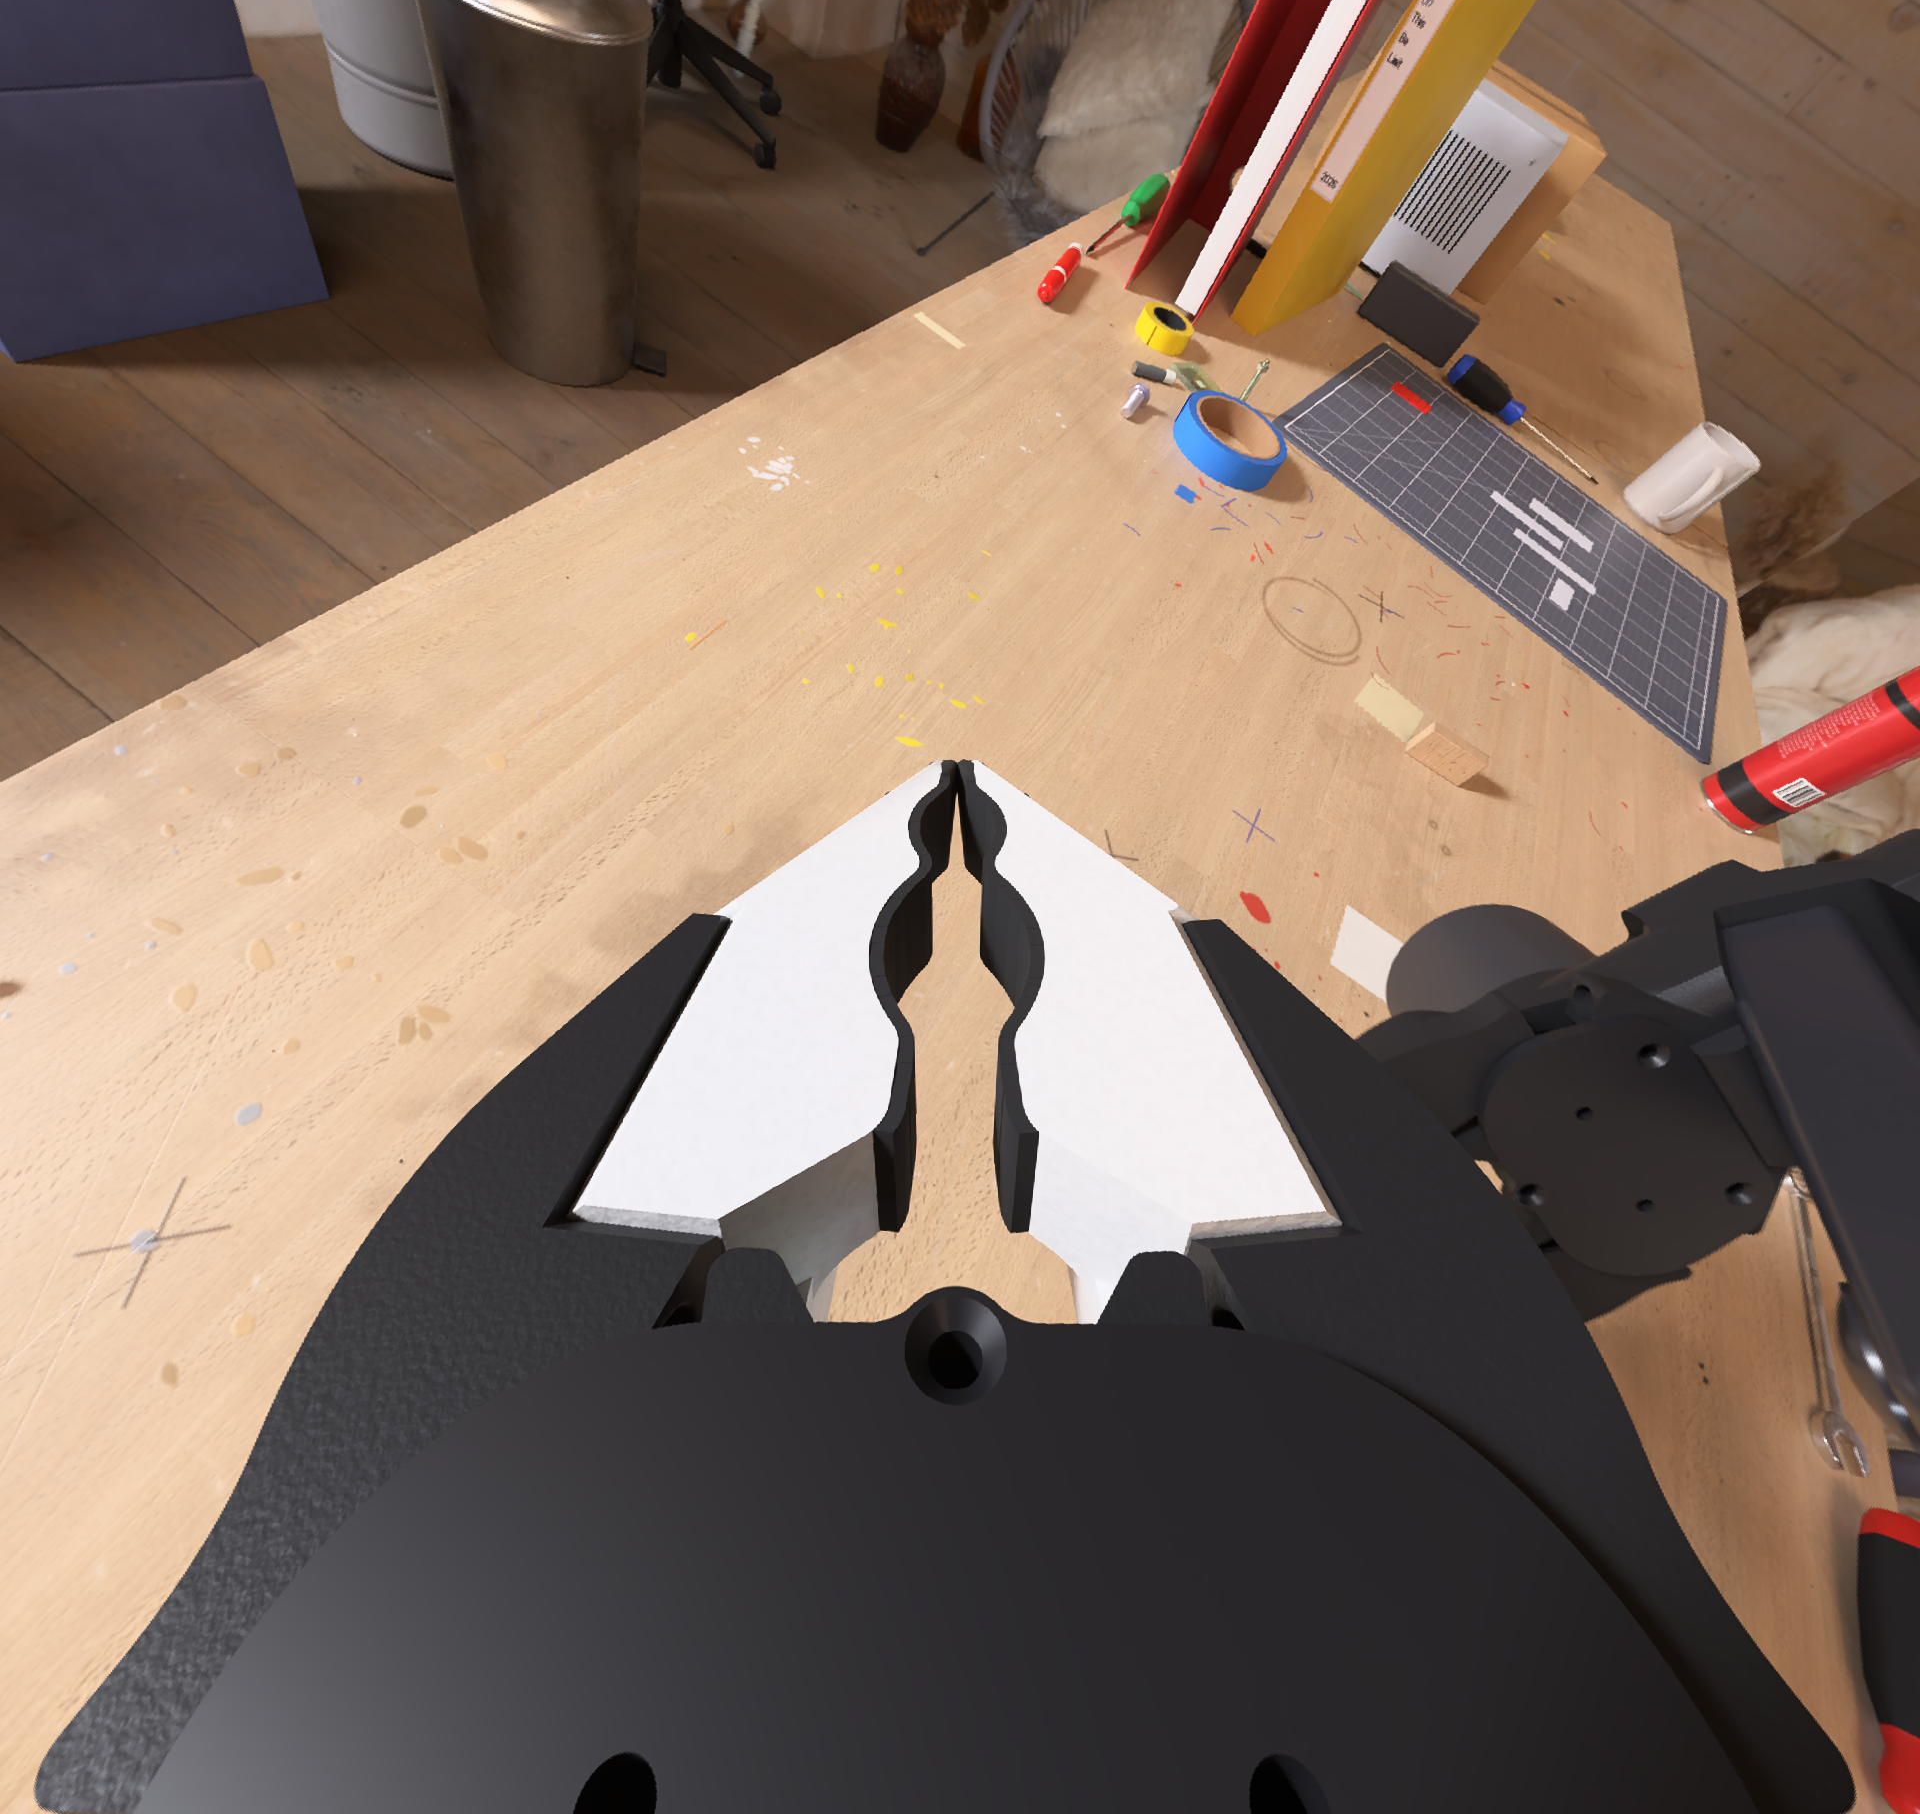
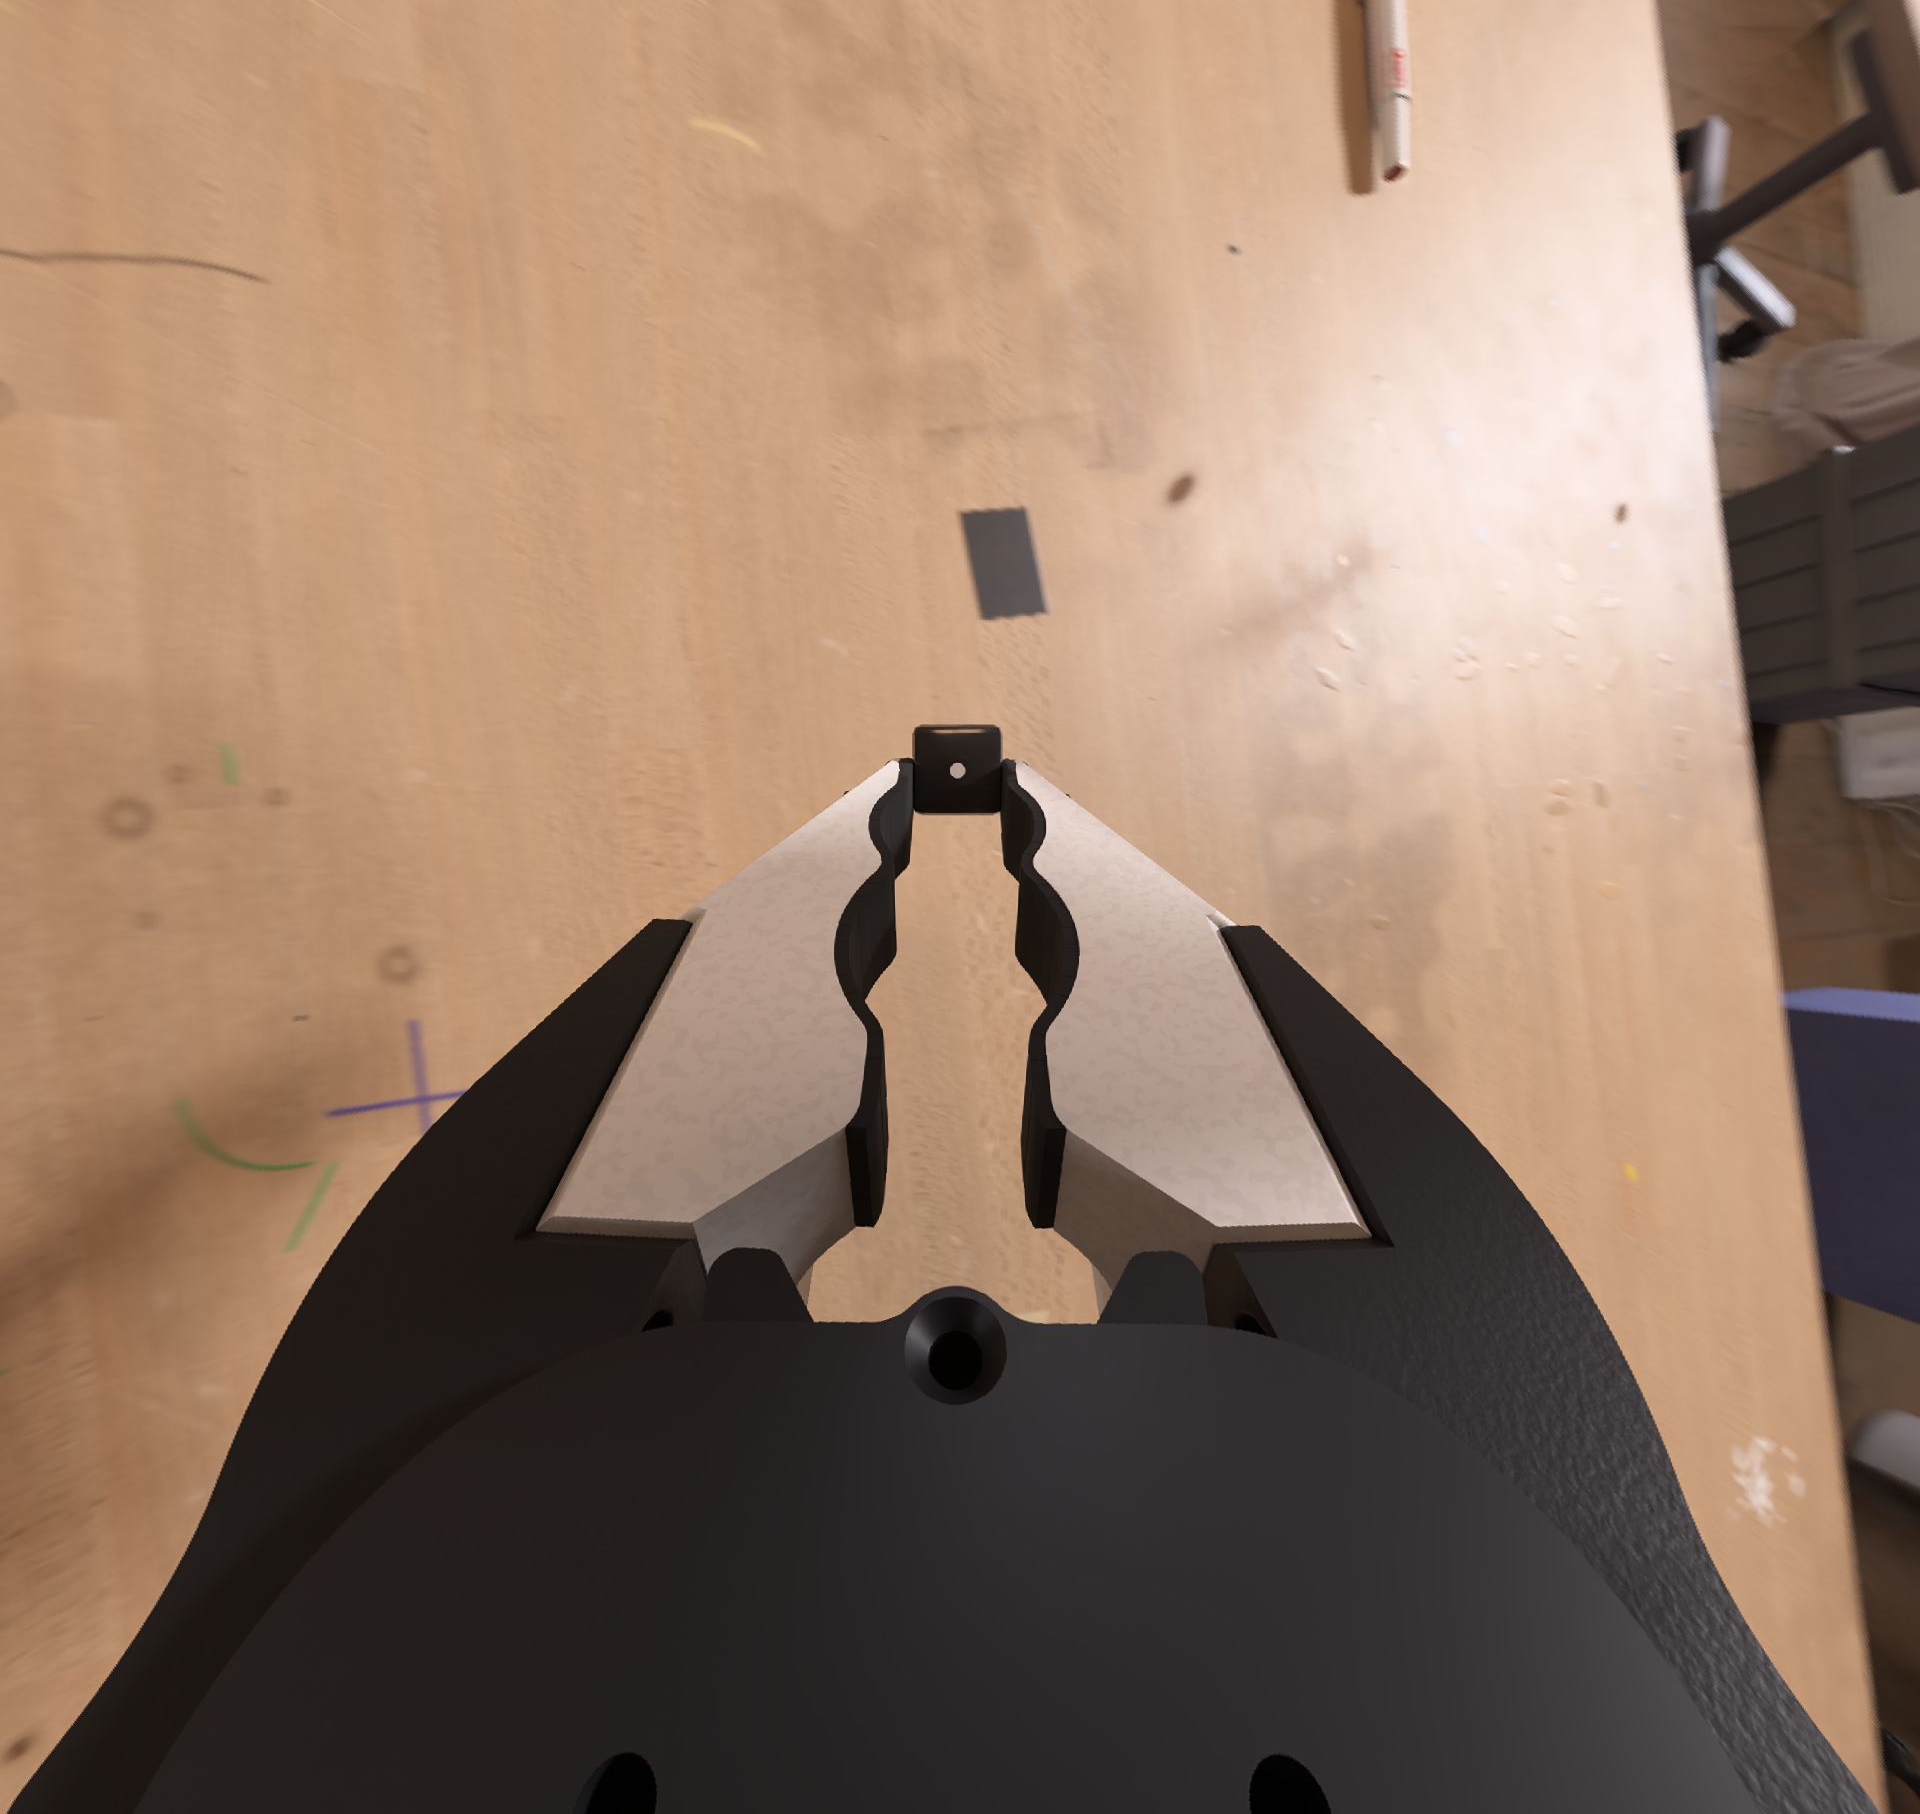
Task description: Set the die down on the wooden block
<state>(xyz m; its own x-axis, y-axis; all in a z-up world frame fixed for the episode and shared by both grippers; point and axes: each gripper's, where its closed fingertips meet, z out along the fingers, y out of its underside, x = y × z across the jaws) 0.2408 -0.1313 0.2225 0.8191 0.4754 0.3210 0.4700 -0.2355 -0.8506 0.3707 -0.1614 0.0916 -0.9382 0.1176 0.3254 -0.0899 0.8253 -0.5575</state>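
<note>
- The small black die (image 2: 957, 772) with rounded corners shows one white pip on the face turned toward the right wrist camera; its top face catches a pale sheen.
- It sits pinched between the tips of the right gripper (image 2: 957, 788), whose white fingers (image 2: 769, 1016) with black wavy pads close on its two sides, held above the counter (image 2: 520, 414).
- The small light wooden block (image 1: 1446, 752) lies on the counter in the left wrist view, well apart from the left gripper (image 1: 956, 777), just beside a pale yellow paper scrap (image 1: 1389, 706).
- The left gripper's fingers (image 1: 790, 1026) meet at the tips with nothing between them.
- The dark body of the other gripper (image 1: 1683, 1068) shows at the right edge of the left view.
- The counter is pale wood flecked with yellow, red and blue paint marks and pencilled crosses.
- Farther back on it sit a blue tape roll (image 1: 1229, 438), a smaller yellow tape roll (image 1: 1164, 327), a dark gridded cutting mat (image 1: 1507, 538), a white mug (image 1: 1690, 474) on its side, and upright red, white and yellow binders (image 1: 1351, 102).
- A red spray can (image 1: 1813, 769) pokes in from the right.
- Past the counter stand a tall brushed-metal bin (image 1: 540, 154), a black office chair (image 1: 707, 19) and a wood plank floor (image 1: 156, 538).
- In the right view a grey rectangular patch (image 2: 1003, 562) and a red-and-white marker pen (image 2: 1384, 39) lie on the counter.
</note>
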